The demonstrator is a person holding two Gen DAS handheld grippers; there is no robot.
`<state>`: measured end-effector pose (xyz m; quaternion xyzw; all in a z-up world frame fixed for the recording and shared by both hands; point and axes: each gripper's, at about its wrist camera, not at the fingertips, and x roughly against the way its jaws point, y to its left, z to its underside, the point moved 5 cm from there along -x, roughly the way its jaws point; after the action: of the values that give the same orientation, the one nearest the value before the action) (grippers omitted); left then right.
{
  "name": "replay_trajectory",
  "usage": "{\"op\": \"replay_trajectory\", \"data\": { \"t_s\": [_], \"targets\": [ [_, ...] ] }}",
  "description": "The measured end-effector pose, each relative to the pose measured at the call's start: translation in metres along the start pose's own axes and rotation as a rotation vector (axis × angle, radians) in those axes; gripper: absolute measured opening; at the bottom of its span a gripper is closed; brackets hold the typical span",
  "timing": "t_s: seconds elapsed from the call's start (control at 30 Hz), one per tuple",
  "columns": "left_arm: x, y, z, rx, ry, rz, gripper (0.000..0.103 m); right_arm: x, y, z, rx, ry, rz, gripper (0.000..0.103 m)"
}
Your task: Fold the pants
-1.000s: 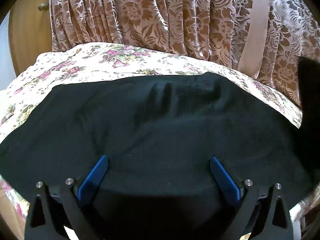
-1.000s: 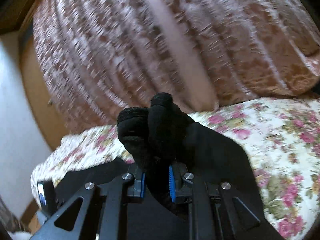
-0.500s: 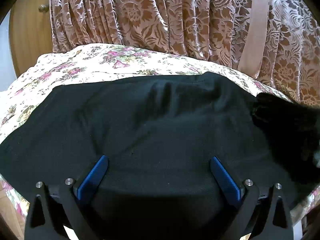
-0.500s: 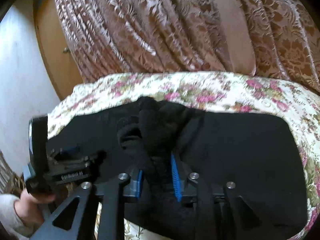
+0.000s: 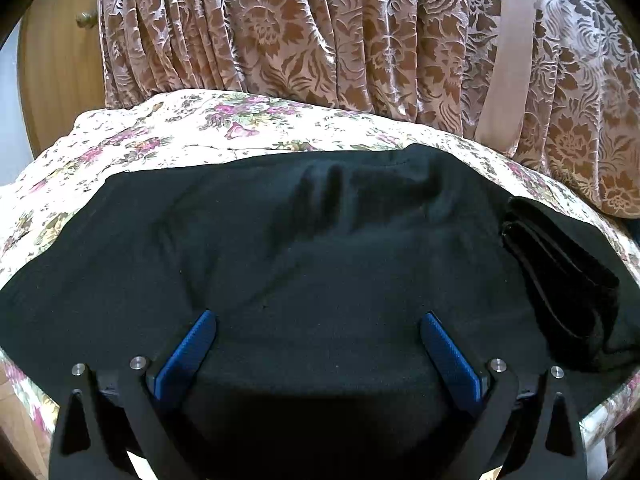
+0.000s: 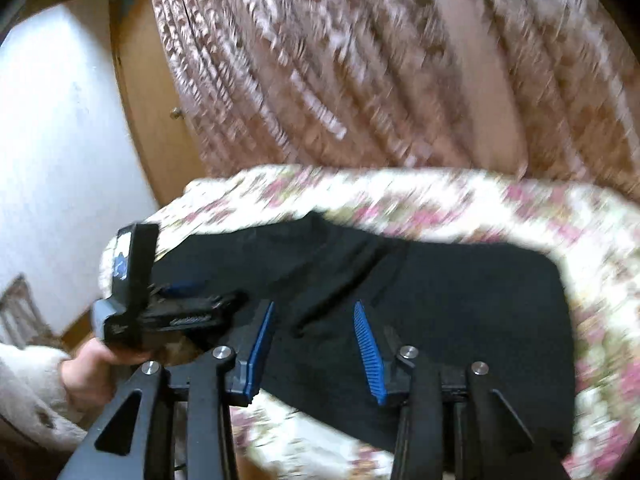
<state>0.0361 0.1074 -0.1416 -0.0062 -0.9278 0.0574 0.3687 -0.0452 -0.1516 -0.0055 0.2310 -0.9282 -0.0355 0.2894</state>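
The black pants [image 5: 304, 248] lie spread on a floral bedspread [image 5: 192, 128]. A folded-over end of the pants [image 5: 560, 264] lies on top at the right. My left gripper [image 5: 318, 326] is open, its blue pads resting low over the near edge of the pants. In the right wrist view the pants [image 6: 460, 292] lie folded on the bedspread [image 6: 400, 196]. My right gripper [image 6: 316, 312] is open and empty just above the cloth. The left gripper [image 6: 168, 300] shows there at the left, held in a hand.
A brown patterned curtain [image 5: 320, 28] hangs behind the bed. A wooden door [image 5: 60, 72] and a white wall [image 6: 60, 140] stand at the left. The bed's near edge runs below the grippers.
My right gripper carried the bunched pant end across onto the pants, opened and let it go. The folded end now lies at the right. The left gripper stayed still.
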Motion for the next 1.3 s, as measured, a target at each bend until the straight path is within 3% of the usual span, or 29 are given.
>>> {"op": "replay_trajectory", "data": {
  "t_s": [0.1,0.17,0.2,0.33,0.47,0.6,0.8,0.9,1.17,1.3],
  "targets": [
    [0.001,-0.001,0.0,0.001,-0.003,-0.004,0.102,0.006,-0.023,-0.004,-0.002,-0.034,0.173,0.041],
    [0.001,0.0,0.0,0.001,-0.002,-0.003,0.102,0.0,-0.05,-0.002,-0.083,-0.001,0.289,0.041],
    [0.001,0.0,0.0,0.001,-0.003,-0.003,0.102,-0.003,-0.061,0.0,-0.131,0.01,0.306,0.041],
    [0.001,-0.001,0.0,0.002,0.0,-0.002,0.102,-0.018,-0.101,0.008,-0.317,0.041,0.327,0.041],
    [0.007,-0.001,-0.001,0.019,-0.012,-0.001,0.102,-0.042,-0.104,0.02,-0.239,0.123,0.365,0.042],
    [0.018,0.004,-0.004,0.075,-0.052,0.023,0.102,-0.046,-0.098,0.028,-0.156,0.119,0.408,0.043],
    [0.044,0.033,-0.017,0.197,-0.143,0.013,0.099,-0.045,-0.095,0.032,-0.137,0.078,0.416,0.043],
    [0.059,0.053,-0.022,0.247,-0.19,-0.03,0.1,-0.043,-0.092,0.038,-0.104,-0.017,0.42,0.047],
    [0.074,0.103,-0.01,0.399,-0.189,-0.123,0.1,-0.04,-0.085,0.043,-0.05,-0.129,0.446,0.049],
    [0.09,0.132,0.004,0.503,-0.202,-0.197,0.1,-0.04,-0.083,0.044,-0.05,-0.133,0.448,0.05]
  ]
}}
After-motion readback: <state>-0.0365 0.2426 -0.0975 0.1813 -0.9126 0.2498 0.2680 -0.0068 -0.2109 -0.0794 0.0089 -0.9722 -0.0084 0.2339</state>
